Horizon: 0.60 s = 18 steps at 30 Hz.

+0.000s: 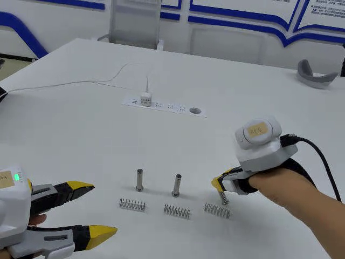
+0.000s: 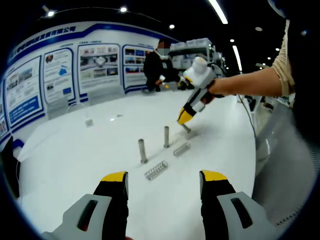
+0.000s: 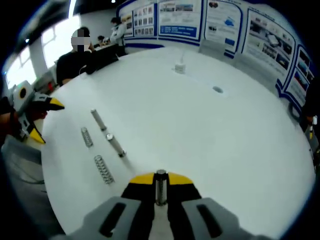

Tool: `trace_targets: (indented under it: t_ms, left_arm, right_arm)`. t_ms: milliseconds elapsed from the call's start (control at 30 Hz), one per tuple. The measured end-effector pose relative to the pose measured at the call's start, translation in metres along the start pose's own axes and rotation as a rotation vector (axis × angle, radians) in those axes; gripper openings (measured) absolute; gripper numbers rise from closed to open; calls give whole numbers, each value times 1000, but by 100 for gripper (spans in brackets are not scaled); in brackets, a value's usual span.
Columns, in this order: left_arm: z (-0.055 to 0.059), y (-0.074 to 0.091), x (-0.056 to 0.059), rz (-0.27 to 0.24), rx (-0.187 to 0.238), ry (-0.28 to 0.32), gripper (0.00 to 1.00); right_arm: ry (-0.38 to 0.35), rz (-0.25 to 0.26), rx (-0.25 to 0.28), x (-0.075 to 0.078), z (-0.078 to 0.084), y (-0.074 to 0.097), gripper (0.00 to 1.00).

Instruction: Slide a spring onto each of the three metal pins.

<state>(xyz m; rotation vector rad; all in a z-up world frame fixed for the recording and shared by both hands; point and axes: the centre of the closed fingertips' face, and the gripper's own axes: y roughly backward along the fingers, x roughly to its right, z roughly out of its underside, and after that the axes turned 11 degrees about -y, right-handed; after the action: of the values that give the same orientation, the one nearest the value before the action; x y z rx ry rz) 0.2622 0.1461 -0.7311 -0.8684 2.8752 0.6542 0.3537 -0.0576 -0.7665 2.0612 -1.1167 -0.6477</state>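
Left tongs (image 1: 104, 209) above white table (image 1: 81, 124), posters (image 2: 60, 75)

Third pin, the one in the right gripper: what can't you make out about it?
Head view: the third pin's top is hidden inside the right gripper.
Right gripper view: the fingers hide part of it; contact with the table can't be told.
Left gripper view: too small and blurred.

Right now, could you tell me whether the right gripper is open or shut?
Shut: the right gripper has its yellow tips closed on a metal pin that stands between them.
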Motion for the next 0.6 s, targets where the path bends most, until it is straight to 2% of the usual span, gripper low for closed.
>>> trace_targets:
  t_ms: [300,600]
  left_arm:
    - [-6,1,3,-2,3,-12,58]
    - [-10,3,4,-5,6,-19,58]
  right_arm:
    - [7,-12,25,-4,-1,7,9]
    - [-9,-18,39,-4,5,12,9]
